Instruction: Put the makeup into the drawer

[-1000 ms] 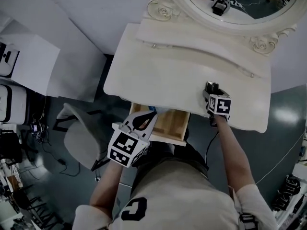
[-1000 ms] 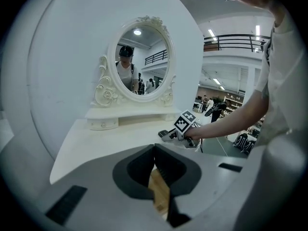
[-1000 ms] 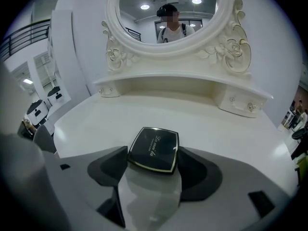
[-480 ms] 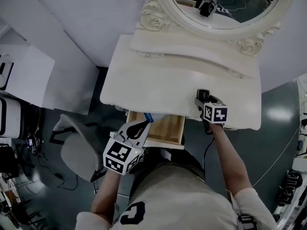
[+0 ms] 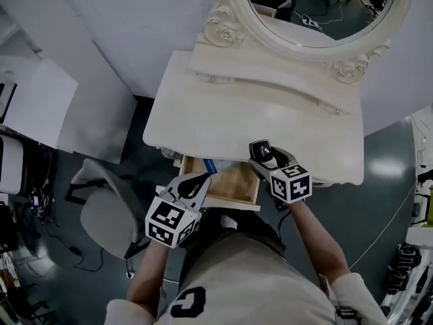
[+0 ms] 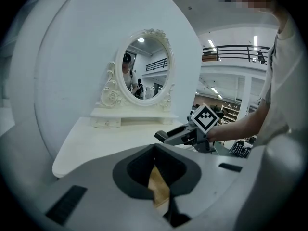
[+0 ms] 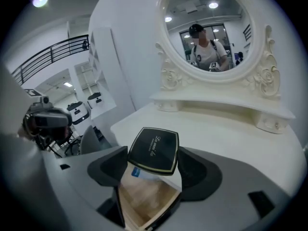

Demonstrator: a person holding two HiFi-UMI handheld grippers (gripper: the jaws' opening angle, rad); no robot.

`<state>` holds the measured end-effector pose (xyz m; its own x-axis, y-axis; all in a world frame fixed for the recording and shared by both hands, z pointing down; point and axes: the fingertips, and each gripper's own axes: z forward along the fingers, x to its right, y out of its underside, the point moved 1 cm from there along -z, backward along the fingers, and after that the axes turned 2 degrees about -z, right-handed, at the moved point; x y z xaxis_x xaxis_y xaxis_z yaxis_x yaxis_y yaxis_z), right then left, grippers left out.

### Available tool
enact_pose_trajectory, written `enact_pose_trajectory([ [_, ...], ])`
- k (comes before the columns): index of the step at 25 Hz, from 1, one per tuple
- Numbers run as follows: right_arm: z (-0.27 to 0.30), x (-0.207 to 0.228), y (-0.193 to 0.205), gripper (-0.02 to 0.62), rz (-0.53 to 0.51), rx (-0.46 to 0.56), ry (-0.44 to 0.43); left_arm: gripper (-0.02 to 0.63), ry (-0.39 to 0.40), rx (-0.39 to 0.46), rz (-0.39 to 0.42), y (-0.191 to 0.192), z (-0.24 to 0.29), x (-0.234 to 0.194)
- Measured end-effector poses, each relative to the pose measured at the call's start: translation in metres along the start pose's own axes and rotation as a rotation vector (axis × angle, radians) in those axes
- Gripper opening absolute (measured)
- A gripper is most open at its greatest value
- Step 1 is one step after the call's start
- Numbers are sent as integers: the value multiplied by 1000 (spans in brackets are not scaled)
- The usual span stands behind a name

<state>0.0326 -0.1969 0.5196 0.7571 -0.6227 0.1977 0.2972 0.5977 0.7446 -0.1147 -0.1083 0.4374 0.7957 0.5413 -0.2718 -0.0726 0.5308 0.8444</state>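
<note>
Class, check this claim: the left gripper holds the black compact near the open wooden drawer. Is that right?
Wrong gripper: the right gripper holds the black compact near the open wooden drawer, as the right gripper view shows.

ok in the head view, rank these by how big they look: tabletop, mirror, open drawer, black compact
1. tabletop
2. mirror, though cropped at the top
3. open drawer
4. black compact, smallest despite sitting nearer the camera
</note>
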Motion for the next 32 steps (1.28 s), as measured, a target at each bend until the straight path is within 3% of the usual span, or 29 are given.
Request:
enact_pose_trajectory([
  [6,34,-66,28,324,-90,-98,-128,57,-38,-8,-25,13,-23,-12],
  [17,92,-78,96,324,-136,-284,-180,57,-95,-57,-78,47,-45,-23],
  [25,130,-76,125,324,-77,-357,-170,57,-135,-80,-108,58,-47,-29],
  [29,146,-68,138,324,-99,-376,-131,57,-145,-90,-120,61,-43,-30],
  [32,156,-64,148,324,-45,-411,-124,57,-155,-98,-120,63,-43,-32],
])
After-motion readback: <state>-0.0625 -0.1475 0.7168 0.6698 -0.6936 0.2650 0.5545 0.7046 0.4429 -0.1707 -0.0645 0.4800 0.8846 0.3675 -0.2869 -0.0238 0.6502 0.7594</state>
